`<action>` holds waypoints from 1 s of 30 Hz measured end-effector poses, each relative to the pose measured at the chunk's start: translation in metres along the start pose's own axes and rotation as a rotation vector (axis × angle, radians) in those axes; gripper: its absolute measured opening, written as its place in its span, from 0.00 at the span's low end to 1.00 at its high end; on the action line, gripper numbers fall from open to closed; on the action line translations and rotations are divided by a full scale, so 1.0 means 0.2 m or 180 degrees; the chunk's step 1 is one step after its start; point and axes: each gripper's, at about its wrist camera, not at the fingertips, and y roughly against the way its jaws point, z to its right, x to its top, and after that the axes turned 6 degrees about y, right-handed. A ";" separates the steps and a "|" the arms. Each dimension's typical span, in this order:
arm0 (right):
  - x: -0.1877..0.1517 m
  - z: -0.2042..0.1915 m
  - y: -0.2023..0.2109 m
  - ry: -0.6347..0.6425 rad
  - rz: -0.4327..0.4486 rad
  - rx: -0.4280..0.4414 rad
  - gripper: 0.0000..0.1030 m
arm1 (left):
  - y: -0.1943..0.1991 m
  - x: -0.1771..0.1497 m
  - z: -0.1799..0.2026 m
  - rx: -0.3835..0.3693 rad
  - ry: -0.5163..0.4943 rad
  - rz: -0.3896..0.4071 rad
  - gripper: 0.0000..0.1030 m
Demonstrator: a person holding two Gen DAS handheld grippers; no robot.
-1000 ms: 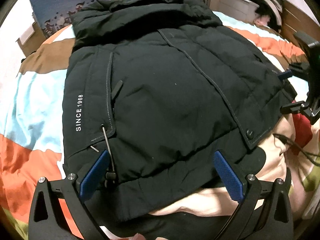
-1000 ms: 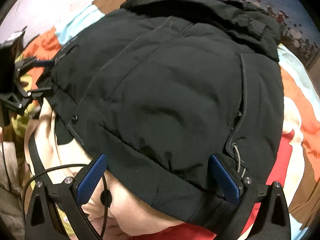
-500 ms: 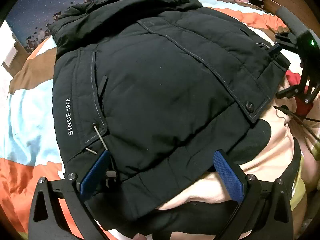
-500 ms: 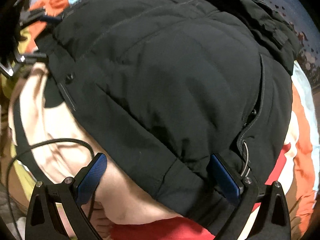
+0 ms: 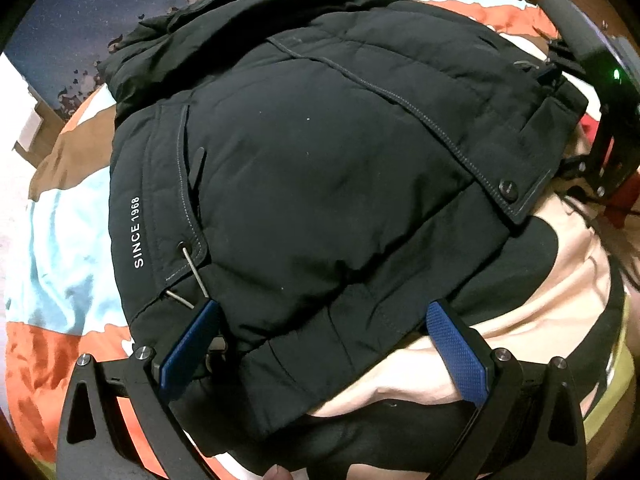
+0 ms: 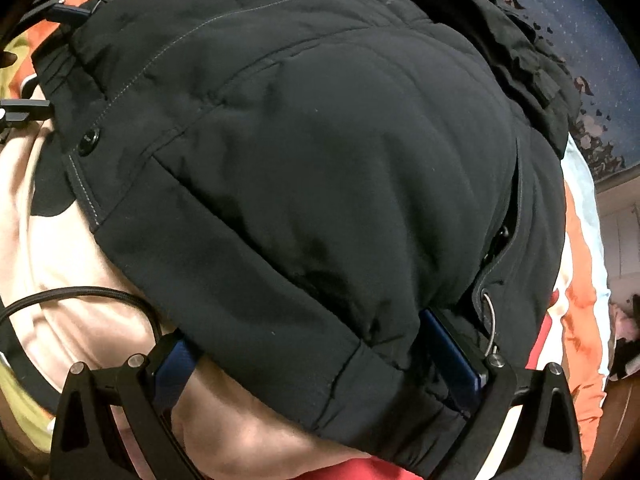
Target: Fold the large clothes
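Note:
A large black padded jacket (image 5: 320, 168) printed "SINCE 1968" lies spread on a bed, its hood at the far end. It also fills the right wrist view (image 6: 340, 152). My left gripper (image 5: 324, 348) is open, its blue pads on either side of the jacket's near hem by the left pocket zip. My right gripper (image 6: 320, 364) is open and pushed in around the hem at the jacket's other corner; the cloth bulges between its fingers. The right gripper also shows at the right edge of the left wrist view (image 5: 600, 120).
The bed has an orange, light blue and brown patterned cover (image 5: 68, 264). A cream and black garment (image 5: 540, 280) lies under the jacket's near edge. A black cable (image 6: 80, 296) loops over it. A dark blue starry wall (image 5: 100, 12) is behind the bed.
Both grippers have moved forward and down onto the jacket's near hem. The hem now sits between the fingers of each. Both stay open.

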 end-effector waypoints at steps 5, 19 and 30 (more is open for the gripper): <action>0.00 0.02 0.03 -0.0070 0.0068 -0.0004 1.00 | -0.02 -0.03 0.04 0.0166 -0.0188 0.0013 0.98; 0.02 0.11 0.21 -0.0100 0.0585 0.0096 0.31 | -0.06 -0.02 0.04 0.0178 -0.0156 -0.0123 0.98; 0.17 0.32 0.27 -0.0681 0.0431 0.0925 0.25 | -0.04 -0.01 0.01 0.0119 -0.0176 -0.0120 0.98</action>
